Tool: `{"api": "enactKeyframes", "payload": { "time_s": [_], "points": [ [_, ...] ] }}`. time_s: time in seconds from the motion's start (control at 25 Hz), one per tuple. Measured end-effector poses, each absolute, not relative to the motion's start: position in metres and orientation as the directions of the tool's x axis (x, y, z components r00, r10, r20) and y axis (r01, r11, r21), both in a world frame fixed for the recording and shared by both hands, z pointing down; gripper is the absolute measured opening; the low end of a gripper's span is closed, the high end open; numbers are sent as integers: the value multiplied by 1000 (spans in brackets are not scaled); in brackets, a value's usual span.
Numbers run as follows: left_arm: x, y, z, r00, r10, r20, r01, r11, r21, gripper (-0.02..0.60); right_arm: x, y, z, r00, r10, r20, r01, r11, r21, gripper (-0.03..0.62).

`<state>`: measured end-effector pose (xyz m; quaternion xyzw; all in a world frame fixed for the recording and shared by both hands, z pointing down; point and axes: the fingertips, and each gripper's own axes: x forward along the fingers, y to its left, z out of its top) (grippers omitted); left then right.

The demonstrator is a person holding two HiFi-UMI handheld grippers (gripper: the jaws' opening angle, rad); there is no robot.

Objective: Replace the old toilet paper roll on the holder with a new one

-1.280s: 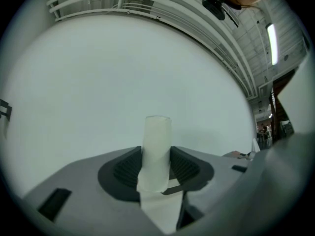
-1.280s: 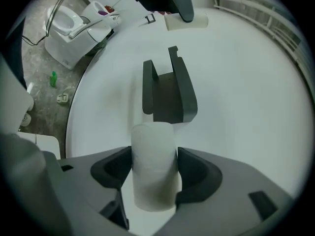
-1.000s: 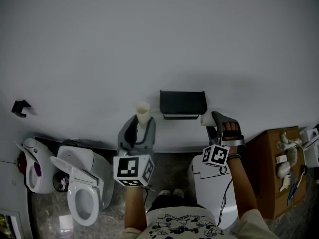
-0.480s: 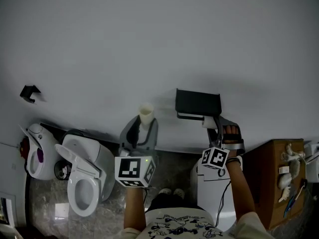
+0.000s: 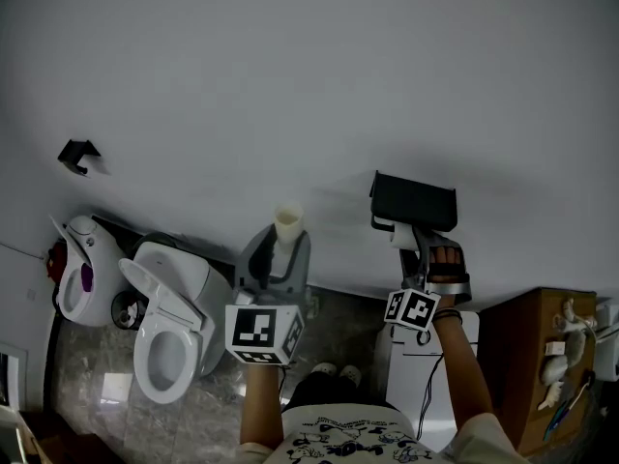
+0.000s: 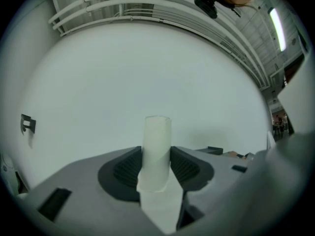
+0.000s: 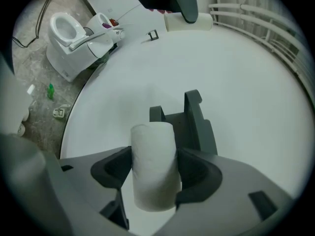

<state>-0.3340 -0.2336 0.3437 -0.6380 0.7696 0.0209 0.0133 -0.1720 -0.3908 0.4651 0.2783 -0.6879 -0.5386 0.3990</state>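
Observation:
My left gripper (image 5: 277,247) is shut on the old toilet paper roll (image 5: 288,222), a thin cream tube that stands upright between the jaws (image 6: 156,149) with a loose sheet hanging below it. My right gripper (image 5: 418,242) is shut on the new toilet paper roll (image 5: 402,233), a thick white roll (image 7: 153,167). The black wall holder (image 5: 414,201) is just above the new roll and directly ahead of it in the right gripper view (image 7: 193,124). The old roll is well to the left of the holder, in front of the bare wall.
A white toilet (image 5: 172,341) with its lid up stands at the lower left, a white and purple unit (image 5: 75,278) beside it. A black hook (image 5: 77,153) is on the wall. A white appliance (image 5: 426,375) and a wooden cabinet (image 5: 540,370) are at the lower right.
The right gripper has carried the new roll from the holder's right side to just under it. The left gripper with the old roll has drawn away to the holder's left.

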Motion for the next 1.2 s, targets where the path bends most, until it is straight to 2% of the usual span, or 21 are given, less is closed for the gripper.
{"api": "enactKeyframes", "payload": {
  "time_s": [0.56,1.04,1.2],
  "points": [
    [-350,-216,344,-223,-974,-46,-975,222,14,185,-192,-375,466,-557,-792,250,13,293,956,301],
    [-323,-237,340,-143,-988,-60,-990,142,19,185,-181,-330,444,-619,-746,247,-139,414,900,301],
    [-308,-248,335,-101,-992,-73,-995,101,14,186,-176,-315,426,-658,-712,243,-236,503,831,301]
  ]
}}
